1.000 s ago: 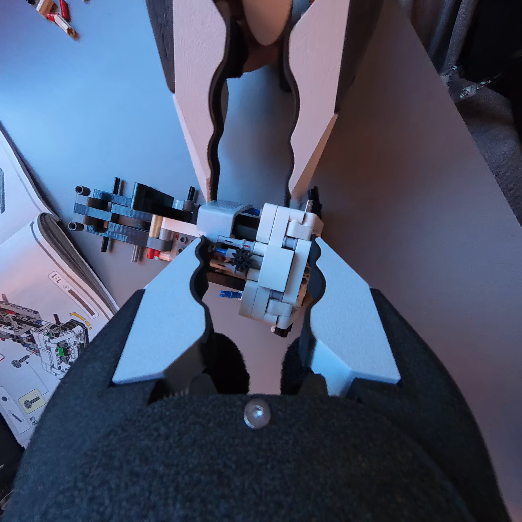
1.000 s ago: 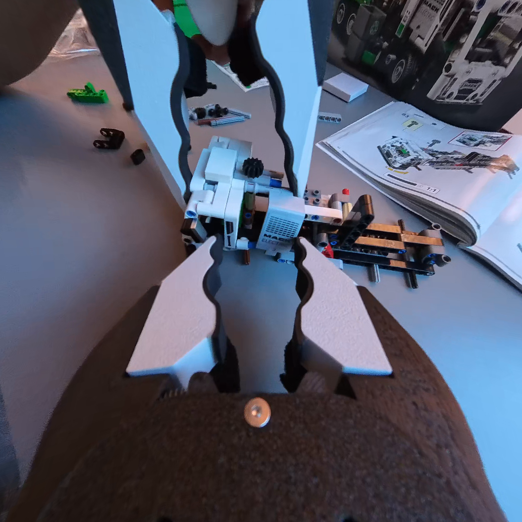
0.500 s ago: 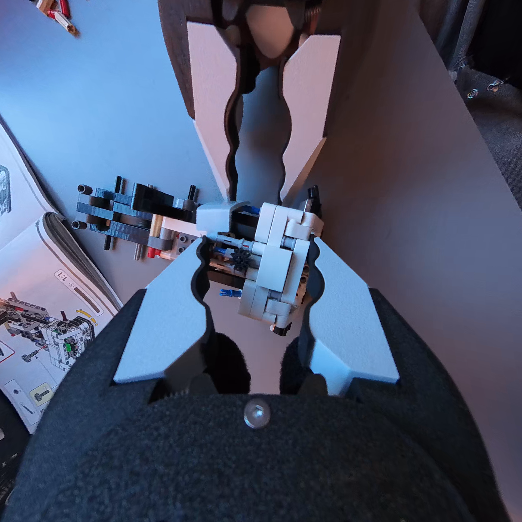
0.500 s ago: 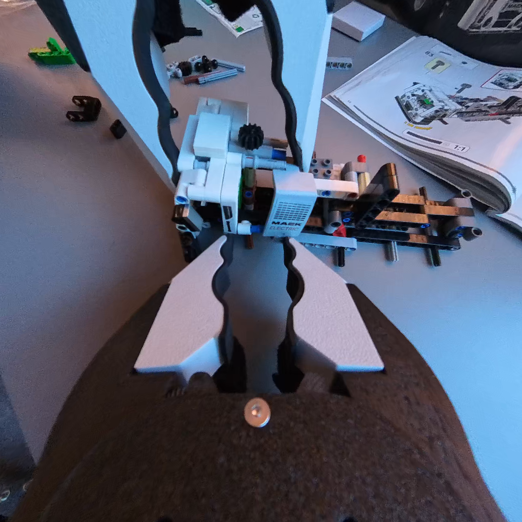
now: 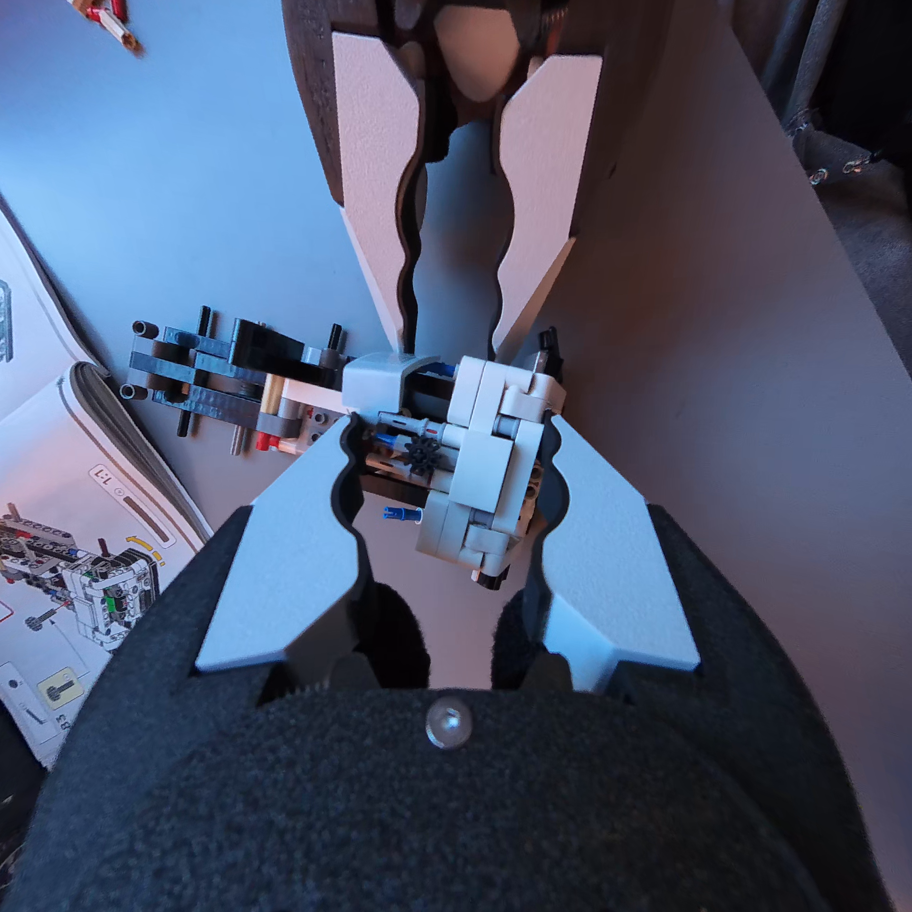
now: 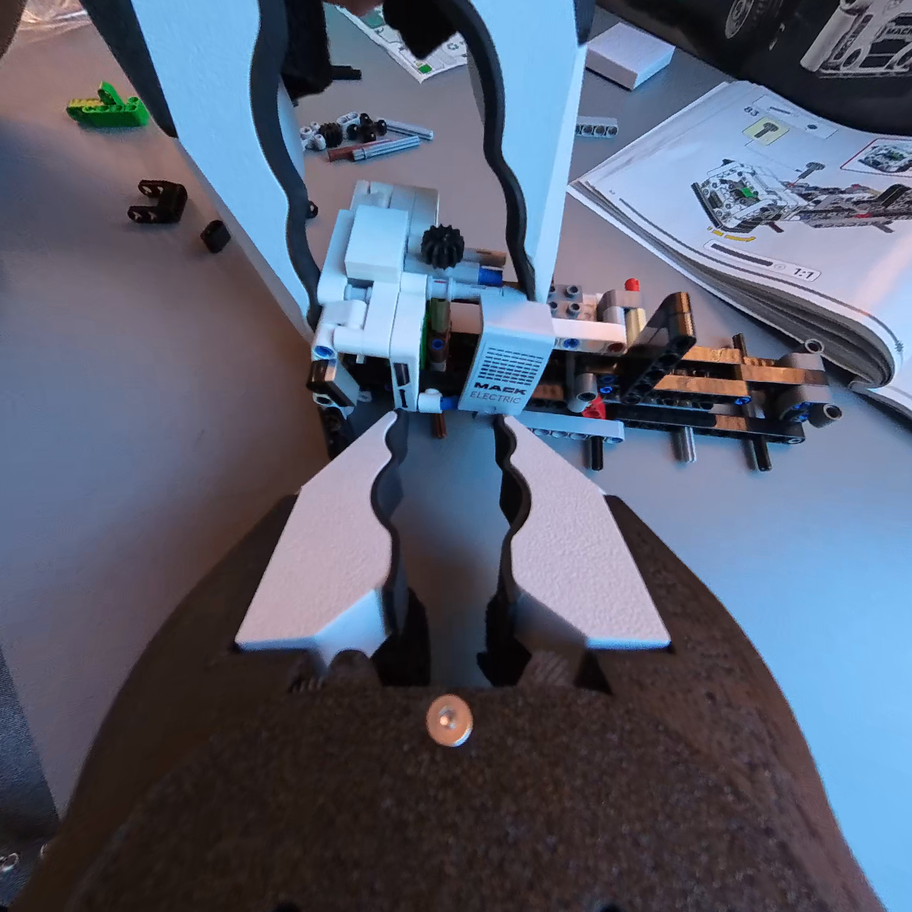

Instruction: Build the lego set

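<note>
The part-built lego truck lies on the grey table, with its white cab (image 5: 483,459) toward me and its dark chassis (image 5: 222,385) running left. My left gripper (image 5: 451,424) is shut across the cab, one finger on each side. In the right wrist view it comes down from the top around the cab (image 6: 375,306). A small black gear (image 6: 441,247) sits on top of the cab. My right gripper (image 6: 446,419) is empty, its jaws a narrow gap apart. Its tips are just in front of the white grille panel (image 6: 508,365). It also shows in the left wrist view (image 5: 446,345).
An open instruction booklet (image 6: 740,197) lies beside the chassis (image 6: 691,385). Loose pins and axles (image 6: 365,135), a green piece (image 6: 108,108) and black connectors (image 6: 158,200) lie behind the model. The set's box (image 6: 814,49) stands at the back. The table edge (image 5: 789,345) is close on the right. The grippers are tip to tip, or close to it. The green piece (image 6: 108,108) sits 25 cm or so from the ends of my left fingers.
My right gripper's jaws have narrowed from a wide gap to a small one in front of the grille panel. My left gripper still holds the cab in place.
</note>
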`<state>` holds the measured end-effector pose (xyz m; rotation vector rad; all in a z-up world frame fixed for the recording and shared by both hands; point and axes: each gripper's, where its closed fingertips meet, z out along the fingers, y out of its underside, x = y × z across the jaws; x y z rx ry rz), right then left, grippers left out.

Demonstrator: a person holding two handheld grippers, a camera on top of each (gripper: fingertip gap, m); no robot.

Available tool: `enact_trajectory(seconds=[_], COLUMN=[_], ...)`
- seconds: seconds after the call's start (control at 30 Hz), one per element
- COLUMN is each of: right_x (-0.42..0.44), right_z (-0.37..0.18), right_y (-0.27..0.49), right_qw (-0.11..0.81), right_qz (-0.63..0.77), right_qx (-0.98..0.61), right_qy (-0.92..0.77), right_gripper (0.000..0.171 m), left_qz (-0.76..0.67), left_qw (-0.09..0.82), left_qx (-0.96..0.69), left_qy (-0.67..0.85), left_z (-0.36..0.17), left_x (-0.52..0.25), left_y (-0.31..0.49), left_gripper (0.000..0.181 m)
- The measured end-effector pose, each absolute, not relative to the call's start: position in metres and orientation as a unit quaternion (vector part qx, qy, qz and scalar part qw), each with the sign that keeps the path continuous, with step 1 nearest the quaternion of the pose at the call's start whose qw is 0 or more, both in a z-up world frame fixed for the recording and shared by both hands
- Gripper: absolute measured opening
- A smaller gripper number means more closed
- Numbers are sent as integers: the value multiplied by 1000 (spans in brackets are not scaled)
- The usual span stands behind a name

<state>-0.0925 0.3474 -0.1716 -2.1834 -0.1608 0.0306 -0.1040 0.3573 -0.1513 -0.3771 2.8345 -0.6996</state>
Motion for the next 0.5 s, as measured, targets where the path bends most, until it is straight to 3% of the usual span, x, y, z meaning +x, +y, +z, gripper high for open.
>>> enact_trajectory(seconds=[0.3, 0.5], right_x=[-97, -96], right_z=[-163, -168], right_y=[343, 344], right_qw=[475, 465], right_qz=[97, 58], right_qx=[-872, -878], right_qy=[-62, -103], right_gripper=[40, 39], left_qz=[-235, -233], left_qw=[101, 103], left_qx=[-123, -112], left_qy=[959, 961], left_z=[-151, -151], left_x=[-104, -106], left_y=[358, 358], left_gripper=[71, 69])
